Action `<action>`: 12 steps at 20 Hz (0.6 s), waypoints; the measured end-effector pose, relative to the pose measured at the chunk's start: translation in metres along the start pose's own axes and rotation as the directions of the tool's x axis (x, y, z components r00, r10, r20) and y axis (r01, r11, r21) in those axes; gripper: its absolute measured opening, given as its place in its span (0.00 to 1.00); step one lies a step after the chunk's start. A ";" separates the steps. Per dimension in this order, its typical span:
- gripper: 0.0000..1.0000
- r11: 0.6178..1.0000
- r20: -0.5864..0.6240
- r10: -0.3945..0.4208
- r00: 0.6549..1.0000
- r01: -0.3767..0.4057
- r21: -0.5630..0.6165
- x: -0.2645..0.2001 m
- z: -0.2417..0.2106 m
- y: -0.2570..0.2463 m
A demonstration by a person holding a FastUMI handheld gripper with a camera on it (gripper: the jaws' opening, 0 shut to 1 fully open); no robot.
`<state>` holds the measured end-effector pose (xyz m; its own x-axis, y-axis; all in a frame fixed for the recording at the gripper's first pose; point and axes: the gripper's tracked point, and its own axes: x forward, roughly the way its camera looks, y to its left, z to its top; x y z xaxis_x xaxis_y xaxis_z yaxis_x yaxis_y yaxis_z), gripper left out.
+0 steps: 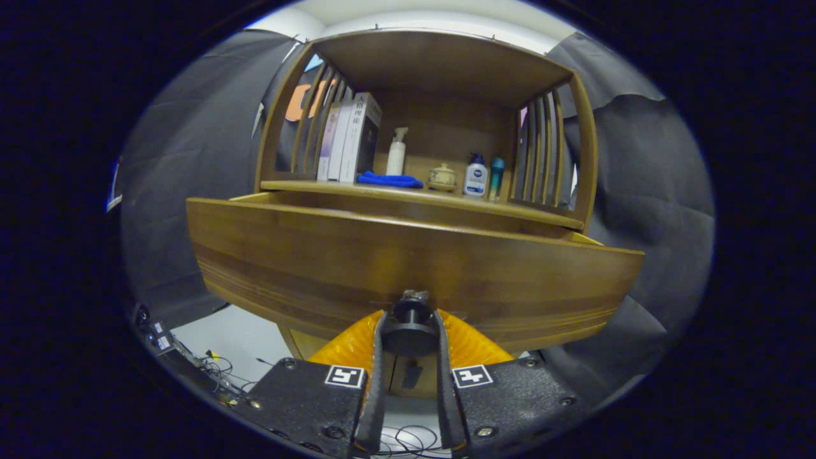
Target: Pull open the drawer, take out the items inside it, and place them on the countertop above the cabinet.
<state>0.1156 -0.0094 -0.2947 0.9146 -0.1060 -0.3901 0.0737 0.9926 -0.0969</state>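
Against the black cloth wall stands the wooden cabinet [446, 70], an open shelf with slatted sides above one wide drawer [408, 268]. That drawer is already slid out toward the near side, its front panel close ahead of the camera and a strip of its top edge showing, so the pull looks well under way; what lies inside is hidden behind the panel. Above it, the tabletop [510, 207] of the cabinet, where the items should end up, carries upright books [347, 137] at far left, a folded blue cloth [390, 181], a spray bottle [396, 152], a small lidded pot [442, 177] and two bottles [483, 178] to the right. Lowest and nearest, the hand-held gripper [409, 335] is closed on the round drawer knob [410, 319], both fingers pressing its sides, since the knob is the only purchase for pulling.
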 end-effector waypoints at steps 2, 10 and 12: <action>0.37 1.000 -0.009 0.015 1.000 -0.015 0.013 -0.012 -0.004 0.003; 0.37 0.999 -0.018 0.029 0.999 -0.029 0.024 -0.043 -0.016 0.008; 0.37 0.999 -0.022 0.027 0.999 -0.027 0.024 -0.045 -0.017 0.008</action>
<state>0.0687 0.0020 -0.2934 0.9075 -0.0802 -0.4123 0.0586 0.9962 -0.0647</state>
